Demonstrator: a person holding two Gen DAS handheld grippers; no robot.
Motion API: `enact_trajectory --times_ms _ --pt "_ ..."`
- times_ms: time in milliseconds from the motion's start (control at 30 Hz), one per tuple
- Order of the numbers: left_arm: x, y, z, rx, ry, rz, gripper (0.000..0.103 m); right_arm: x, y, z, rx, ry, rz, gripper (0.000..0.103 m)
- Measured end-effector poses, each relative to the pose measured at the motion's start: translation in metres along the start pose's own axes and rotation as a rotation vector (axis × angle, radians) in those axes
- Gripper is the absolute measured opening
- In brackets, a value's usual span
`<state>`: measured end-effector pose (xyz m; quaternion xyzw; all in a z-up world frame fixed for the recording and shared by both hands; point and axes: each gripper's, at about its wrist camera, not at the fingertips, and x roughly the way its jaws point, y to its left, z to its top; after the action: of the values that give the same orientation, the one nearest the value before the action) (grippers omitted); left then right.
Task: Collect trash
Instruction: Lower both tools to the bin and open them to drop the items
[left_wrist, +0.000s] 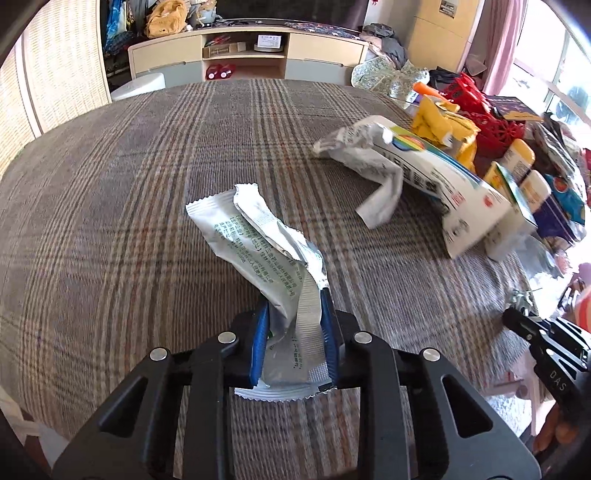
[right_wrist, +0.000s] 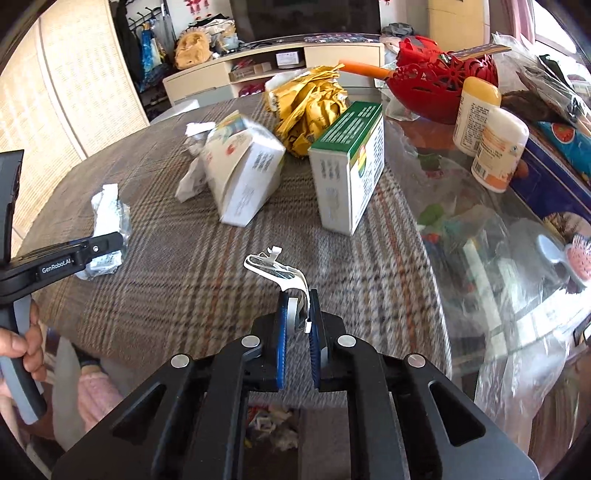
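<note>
A crumpled silver wrapper (left_wrist: 273, 254) was gripped between the clenched jaws of the left gripper (left_wrist: 295, 332), lifted clear of the plaid tablecloth (left_wrist: 129, 192). A thin torn white strip (right_wrist: 280, 275) was pinched in the right gripper (right_wrist: 297, 314), whose jaws were likewise closed on it. Neither piece had yet been dropped anywhere; no bin could be made out for certain. Still left on the table were a crushed white carton (right_wrist: 243, 173), crumpled white paper (left_wrist: 376, 173) beside it, a yellow wrapper (right_wrist: 310, 107) and a green box (right_wrist: 347, 173), so the task was judged partly done.
</note>
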<state>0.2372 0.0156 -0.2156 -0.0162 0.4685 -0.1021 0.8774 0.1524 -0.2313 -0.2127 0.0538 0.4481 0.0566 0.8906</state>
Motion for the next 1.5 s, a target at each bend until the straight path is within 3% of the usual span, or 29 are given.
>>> enact_trajectory --times_ms 433,667,1233,1467,1500 --pt "-0.065 -0.030 -0.100 0.025 -0.005 -0.074 0.024 -0.048 0.029 -0.066 -0.019 0.051 0.099 0.012" --pt "-0.079 -0.042 -0.152 0.033 0.026 -0.117 0.024 -0.054 0.036 -0.101 -0.025 0.090 0.114 0.012" --pt "0.031 -0.050 -0.223 -0.018 0.295 -0.180 0.026 0.041 0.028 -0.147 0.080 0.310 0.150 0.014" --pt "0.054 -0.048 -0.222 -0.026 0.320 -0.197 0.030 0.067 0.029 -0.143 0.099 0.347 0.164 0.016" --pt "0.056 -0.049 -0.222 -0.025 0.321 -0.197 0.031 0.070 0.028 -0.143 0.103 0.352 0.163 0.023"
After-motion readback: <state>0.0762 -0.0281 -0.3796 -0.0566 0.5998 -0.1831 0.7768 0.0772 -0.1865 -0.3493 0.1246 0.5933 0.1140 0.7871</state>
